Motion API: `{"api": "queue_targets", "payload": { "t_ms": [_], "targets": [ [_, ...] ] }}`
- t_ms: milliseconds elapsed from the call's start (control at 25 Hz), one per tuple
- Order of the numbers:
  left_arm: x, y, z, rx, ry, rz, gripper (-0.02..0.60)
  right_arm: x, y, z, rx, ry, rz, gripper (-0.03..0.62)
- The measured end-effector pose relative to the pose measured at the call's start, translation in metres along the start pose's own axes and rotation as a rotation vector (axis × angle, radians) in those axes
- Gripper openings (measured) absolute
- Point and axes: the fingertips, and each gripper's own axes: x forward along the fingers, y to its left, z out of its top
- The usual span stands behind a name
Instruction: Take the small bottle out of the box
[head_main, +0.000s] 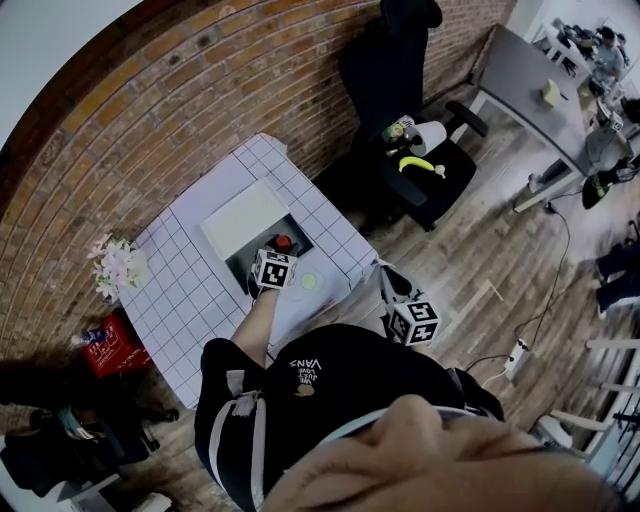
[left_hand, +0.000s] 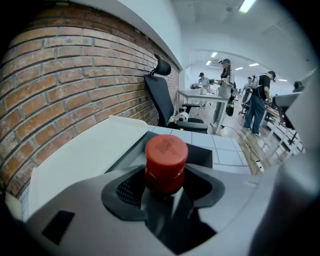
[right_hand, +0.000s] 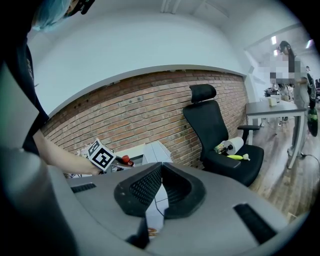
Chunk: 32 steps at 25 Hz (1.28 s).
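Left gripper (left_hand: 166, 182) clamps its two jaws on the red cap of the small bottle (left_hand: 166, 161), which stands upright between the dark pads at the open box (left_hand: 201, 156). The bottle's body is hidden below the jaws, so whether its base rests inside cannot be told. Seen from the head view, the red cap shows just past the gripper's marker cube, over the box's dark interior. A white flap (head_main: 245, 218) lies open flat on the box's far side, toward the brick wall (head_main: 130, 130). The box sits on a small table (head_main: 190, 290) covered in a white grid pattern, and a pale round object (head_main: 308, 282) rests on the tabletop just beside the box. Pink and white flowers (head_main: 115, 265) stand at the table's left corner, with a red container (head_main: 105, 350) on the floor below them. Right gripper (right_hand: 161, 165) hangs clear of the table at the person's side, its jaws closed tip to tip with nothing between them. Beyond the table, a black office chair (head_main: 400, 100) carries a paper roll (head_main: 428, 137) and a yellow object (head_main: 420, 165) on its seat. A grey desk (head_main: 540, 90) stands farther off on the wooden floor, and several people (left_hand: 225, 85) stand in the background of the left gripper view.
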Motion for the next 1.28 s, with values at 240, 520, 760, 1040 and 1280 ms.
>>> {"api": "queue_targets", "payload": {
  "t_ms": [240, 520, 760, 1040, 1280],
  "targets": [
    [-0.002, -0.001, -0.001, -0.010, 0.013, 0.006, 0.227, 0.003, 0.000, 0.000, 0.001, 0.006, 0.003, 0.002],
    [-0.006, 0.000, -0.001, -0.021, 0.008, 0.011, 0.225, 0.004, 0.001, -0.002, 0.008, 0.016, 0.005, 0.002],
    [-0.010, 0.001, -0.002, -0.014, -0.029, 0.016, 0.225, 0.004, 0.007, -0.001, 0.007, 0.013, 0.011, 0.002],
    [-0.026, 0.000, 0.003, -0.008, -0.060, 0.015, 0.225, 0.001, 0.018, -0.004, -0.002, 0.011, 0.023, 0.002],
    [-0.044, 0.002, 0.012, 0.009, -0.106, 0.019, 0.225, -0.004, 0.030, -0.007, -0.007, 0.012, 0.026, 0.002]
  ]
}}
